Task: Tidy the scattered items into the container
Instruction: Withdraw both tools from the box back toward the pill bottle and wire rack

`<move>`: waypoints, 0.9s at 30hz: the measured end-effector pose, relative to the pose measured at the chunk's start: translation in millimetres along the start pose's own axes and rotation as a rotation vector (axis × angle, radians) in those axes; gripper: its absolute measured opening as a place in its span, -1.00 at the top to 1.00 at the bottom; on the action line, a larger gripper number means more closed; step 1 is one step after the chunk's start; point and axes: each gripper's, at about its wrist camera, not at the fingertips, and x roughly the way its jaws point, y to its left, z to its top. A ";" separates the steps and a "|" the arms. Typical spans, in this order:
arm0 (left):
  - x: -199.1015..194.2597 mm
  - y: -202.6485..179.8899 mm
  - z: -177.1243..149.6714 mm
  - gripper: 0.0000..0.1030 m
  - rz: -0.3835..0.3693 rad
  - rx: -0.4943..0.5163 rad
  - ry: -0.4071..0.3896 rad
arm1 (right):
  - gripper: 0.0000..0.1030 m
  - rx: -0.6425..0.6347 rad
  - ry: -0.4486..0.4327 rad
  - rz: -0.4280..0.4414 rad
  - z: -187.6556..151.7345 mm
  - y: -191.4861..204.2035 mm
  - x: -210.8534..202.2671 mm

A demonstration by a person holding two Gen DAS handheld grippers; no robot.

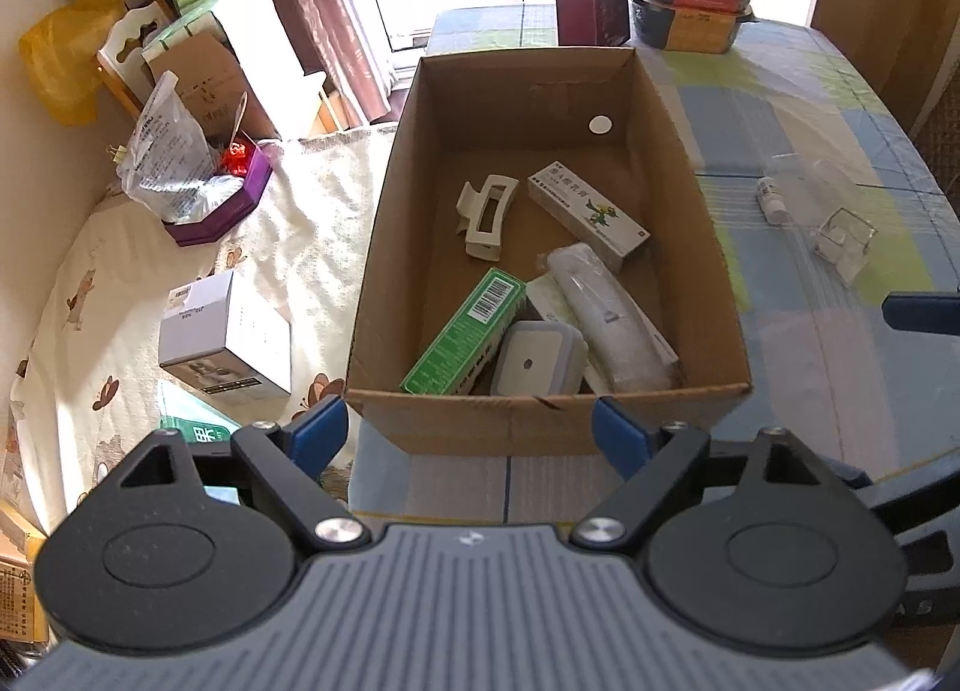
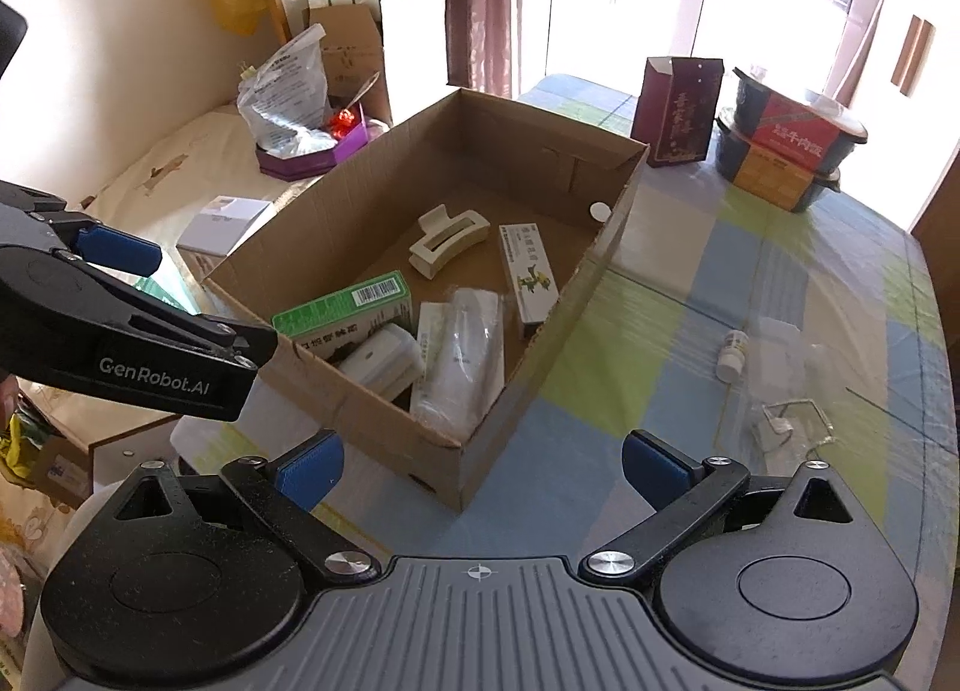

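An open cardboard box [image 1: 540, 427] [image 2: 606, 235] stands on the table. Inside lie a cream hair claw [image 1: 485, 214] [image 2: 445, 239], a white ointment carton [image 1: 588, 214] [image 2: 528, 277], a green carton [image 1: 465, 334] [image 2: 345, 307], a small white-grey case [image 1: 536, 359] [image 2: 384, 364] and a wrapped white item [image 1: 612, 319] [image 2: 462, 355]. A small white bottle [image 1: 773, 200] [image 2: 733, 355] and clear plastic packaging [image 1: 843, 238] [image 2: 786, 421] lie on the table to the box's right. My left gripper [image 1: 471, 434] [image 2: 120, 250] hovers open at the box's near wall. My right gripper [image 2: 480, 466] hangs open over the box's near corner, empty.
A dark red carton [image 2: 678, 111] and stacked food bowls [image 2: 786, 150] stand at the table's far end. Left of the table, a cloth-covered surface holds a white box [image 1: 225, 340], a purple tray [image 1: 219, 211] with a plastic bag, and paper bags further back.
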 end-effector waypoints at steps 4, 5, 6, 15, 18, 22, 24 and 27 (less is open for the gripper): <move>-9.7 -5.7 -7.9 -0.69 -0.013 -0.007 -0.012 | -1.00 0.007 -0.002 -0.006 -6.5 -0.4 -9.4; -11.9 -7.4 -9.6 -0.69 -0.019 -0.010 -0.014 | -1.00 0.007 -0.003 -0.008 -8.2 -0.7 -12.1; -14.0 -8.7 -11.5 -0.69 -0.024 -0.012 -0.016 | -1.00 0.007 -0.005 -0.010 -10.0 -1.0 -14.8; -30.2 -23.6 -23.0 -0.69 -0.047 -0.015 -0.028 | -1.00 0.020 -0.020 -0.009 -23.0 -7.9 -36.3; -35.4 -29.9 -26.0 -0.69 -0.057 -0.014 -0.031 | -1.00 0.027 -0.022 -0.004 -26.8 -11.1 -42.4; -42.0 -35.8 -29.5 -0.70 -0.067 -0.019 -0.037 | -1.00 0.035 -0.030 -0.001 -31.5 -15.5 -50.4; -44.9 -38.6 -31.1 -0.71 -0.070 -0.021 -0.038 | -1.00 0.040 -0.033 -0.002 -34.1 -18.1 -54.4; -47.8 -44.8 -33.6 -0.71 -0.077 -0.015 -0.037 | -1.00 0.053 -0.036 -0.003 -38.4 -24.3 -59.3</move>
